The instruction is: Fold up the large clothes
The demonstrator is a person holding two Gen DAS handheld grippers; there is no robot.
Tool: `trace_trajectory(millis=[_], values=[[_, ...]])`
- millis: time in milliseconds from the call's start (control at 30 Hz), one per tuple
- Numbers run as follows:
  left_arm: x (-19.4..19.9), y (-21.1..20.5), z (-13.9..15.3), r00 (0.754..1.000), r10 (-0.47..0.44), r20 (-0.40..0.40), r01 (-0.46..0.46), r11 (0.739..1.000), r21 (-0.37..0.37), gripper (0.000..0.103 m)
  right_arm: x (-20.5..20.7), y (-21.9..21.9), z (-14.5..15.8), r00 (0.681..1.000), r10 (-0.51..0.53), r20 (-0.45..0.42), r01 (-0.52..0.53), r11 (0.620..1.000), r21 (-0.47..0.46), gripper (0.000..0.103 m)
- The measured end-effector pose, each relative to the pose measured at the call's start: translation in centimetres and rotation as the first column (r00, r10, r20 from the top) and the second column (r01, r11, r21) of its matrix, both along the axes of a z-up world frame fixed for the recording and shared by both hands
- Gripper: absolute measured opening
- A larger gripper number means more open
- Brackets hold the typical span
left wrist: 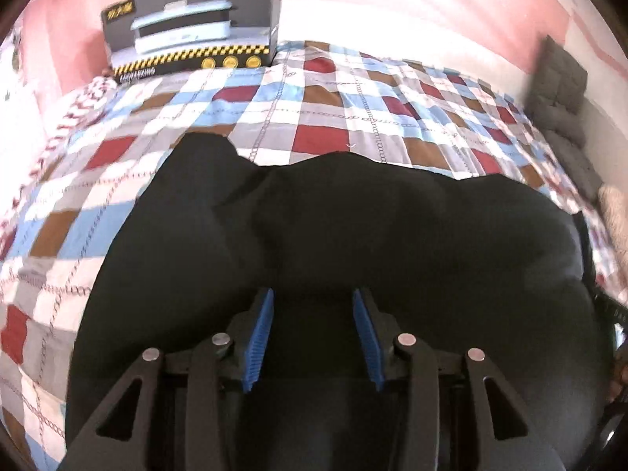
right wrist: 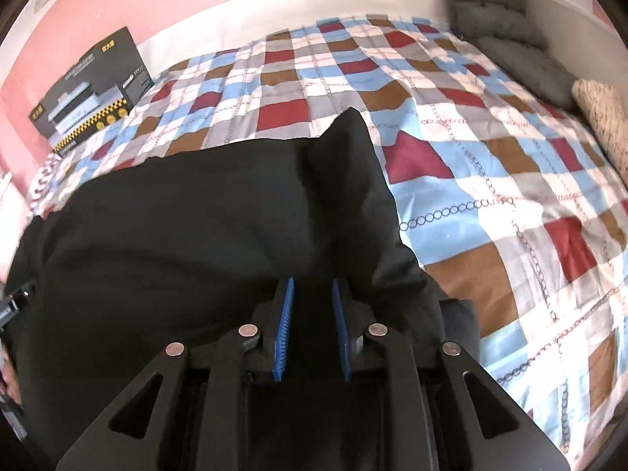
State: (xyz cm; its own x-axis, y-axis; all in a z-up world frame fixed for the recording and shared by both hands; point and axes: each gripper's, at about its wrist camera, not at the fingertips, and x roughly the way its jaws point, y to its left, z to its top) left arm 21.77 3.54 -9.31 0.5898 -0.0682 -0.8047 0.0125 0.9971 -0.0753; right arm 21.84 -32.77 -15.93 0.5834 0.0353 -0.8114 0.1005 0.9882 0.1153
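A large black garment (left wrist: pixel 373 227) lies spread on a checked bed cover (left wrist: pixel 322 117); it also shows in the right wrist view (right wrist: pixel 204 219). My left gripper (left wrist: pixel 313 298) is open, its blue pads apart, low over the garment's near part. My right gripper (right wrist: pixel 313 286) is also open, with a narrower gap, just above the garment near its right edge. A raised point of cloth (right wrist: pixel 349 125) stands up ahead of the right gripper. Nothing is held between either pair of pads.
A black appliance box (left wrist: pixel 192 39) stands at the bed's far left against the pink wall; it also shows in the right wrist view (right wrist: pixel 90 94). Grey cushions (right wrist: pixel 506 19) and a beige knitted pillow (right wrist: pixel 604 117) lie along the bed's right side.
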Motion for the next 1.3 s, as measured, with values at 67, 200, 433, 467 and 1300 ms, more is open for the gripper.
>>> trace_trajectory(millis=[67, 200, 433, 467, 1300], values=[[0.0, -0.5, -0.5, 1.000, -0.013, 0.014, 0.013, 1.000, 0.027, 0.045, 0.2, 0.6, -0.4, 1.000, 0.006, 0.004, -0.006, 0.999, -0.045, 0.020], [0.0, -0.1, -0.1, 1.000, -0.007, 0.008, 0.007, 1.000, 0.002, 0.045, 0.2, 0.5, -0.3, 1.000, 0.004, 0.008, -0.003, 0.999, -0.045, 0.020], [-4.0, 4.4, 3.9, 0.997, 0.042, 0.058, -0.040, 0.998, -0.041, 0.045, -2.8, 0.0, 3.4, 0.999, 0.000, 0.045, 0.000, 1.000, -0.012, 0.022], [-4.8, 5.6, 4.3, 0.996, 0.059, 0.066, -0.056, 0.998, -0.041, 0.045, -3.3, 0.0, 3.7, 0.999, 0.006, 0.052, -0.005, 1.000, -0.011, 0.022], [-10.9, 7.8, 4.0, 0.993, 0.112, 0.043, -0.113, 0.994, 0.008, 0.053, -10.7, -2.3, 2.6, 1.000, 0.024, -0.003, -0.024, 0.997, 0.066, 0.026]])
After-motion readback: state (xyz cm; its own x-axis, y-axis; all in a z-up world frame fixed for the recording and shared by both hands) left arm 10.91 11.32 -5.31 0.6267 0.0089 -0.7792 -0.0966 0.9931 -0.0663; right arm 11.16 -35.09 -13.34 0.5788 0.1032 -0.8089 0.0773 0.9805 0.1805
